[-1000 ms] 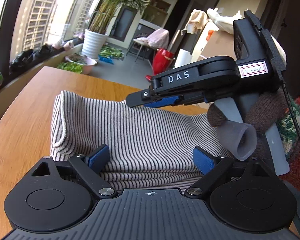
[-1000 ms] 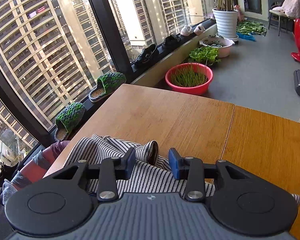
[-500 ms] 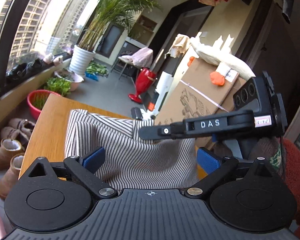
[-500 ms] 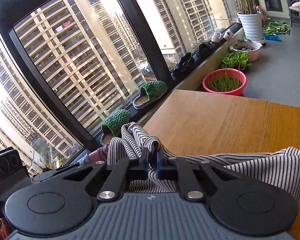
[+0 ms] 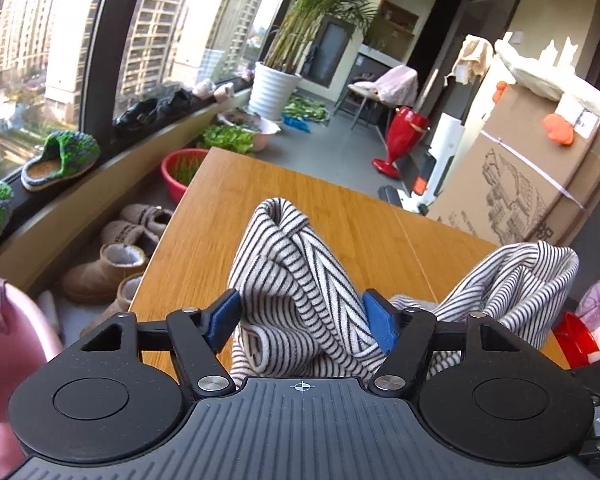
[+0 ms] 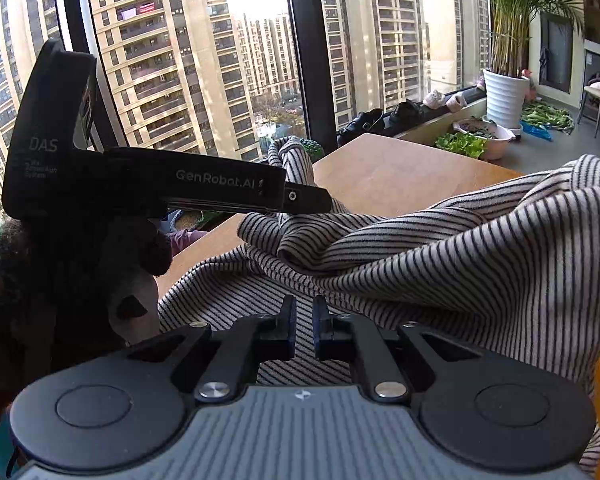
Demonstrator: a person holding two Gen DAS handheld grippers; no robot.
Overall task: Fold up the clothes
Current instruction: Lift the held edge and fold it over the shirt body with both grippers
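**Striped garment bunched between both claws above the bench**

In the left wrist view, the left claw [image 5: 300, 316] has a thick bunch of the striped garment [image 5: 300, 280] between its blue pads [image 5: 224, 316] — its jaws have just been closing, and the cloth fills the gap and touches both pads, so it is gripping that fold. The cloth rises in a peak at the centre of the frame, and a second hump of it stands at the right edge, all over the wooden bench [image 5: 236, 216].

In the right wrist view, the right claw [image 6: 303, 328] is clenched, its fingers nearly together at lower centre. Striped cloth lies under and behind them, though whether any fabric is pinched between the pads cannot be told. The garment drapes from the right edge of the frame down toward the centre — slack and creased. The left claw enters from the left of that frame, held by a gloved hand [image 6: 60, 280], its tip at a raised fold of the cloth.
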